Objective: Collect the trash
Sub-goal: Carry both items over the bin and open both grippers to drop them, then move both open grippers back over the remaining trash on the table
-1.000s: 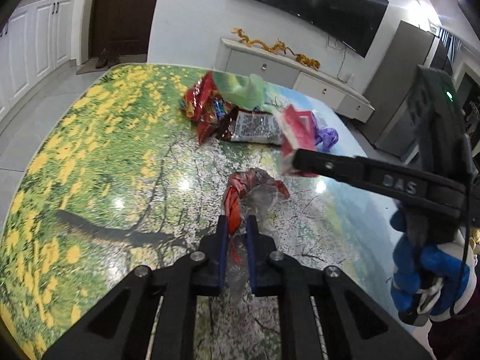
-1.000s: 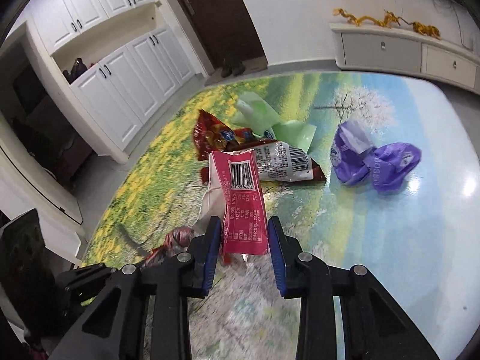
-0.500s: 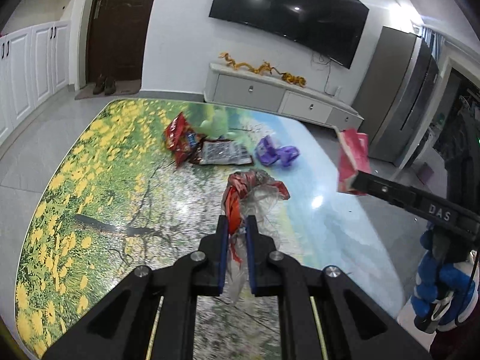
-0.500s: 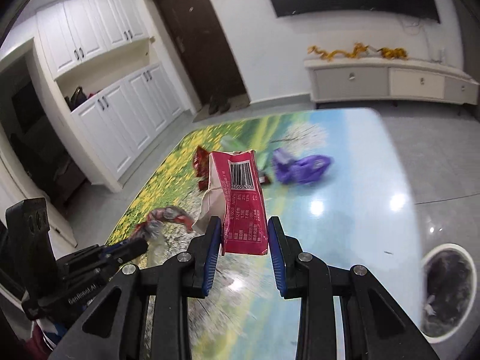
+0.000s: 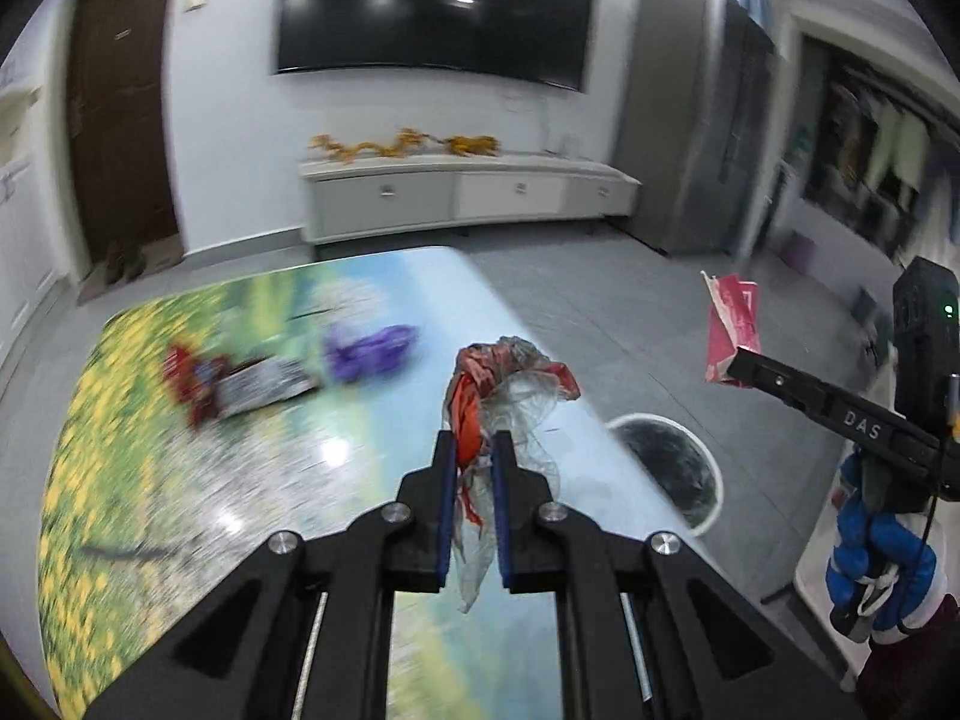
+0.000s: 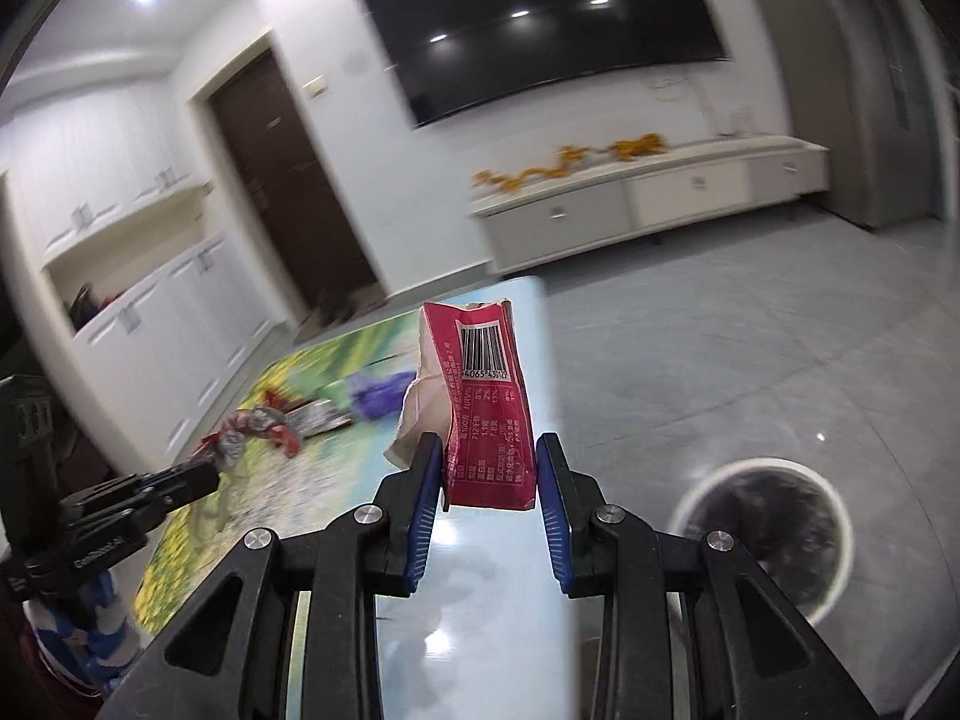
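My left gripper (image 5: 474, 450) is shut on a crumpled red and clear plastic wrapper (image 5: 510, 378), held in the air above the table's right edge. My right gripper (image 6: 487, 456) is shut on a pink snack packet (image 6: 480, 408) with a barcode, carried beyond that edge. In the left wrist view the pink snack packet (image 5: 729, 327) hangs from the right gripper (image 5: 735, 369) over the floor. A round white trash bin (image 6: 762, 534) with a dark liner stands on the floor below and to the right; the trash bin (image 5: 669, 468) also shows beside the table.
On the flower-printed table (image 5: 180, 420) lie purple wrappers (image 5: 369, 351) and red and silver packets (image 5: 234, 381), blurred. A person's blue-and-white gloved hand (image 5: 876, 570) holds the right gripper. Grey tiled floor (image 6: 750, 360), a white TV cabinet (image 6: 648, 204) and a dark door (image 6: 282, 180) lie beyond.
Both grippers have swung right and risen, carrying their wrappers from above the table's middle to its right edge. The trash bin has come into view in both cameras.
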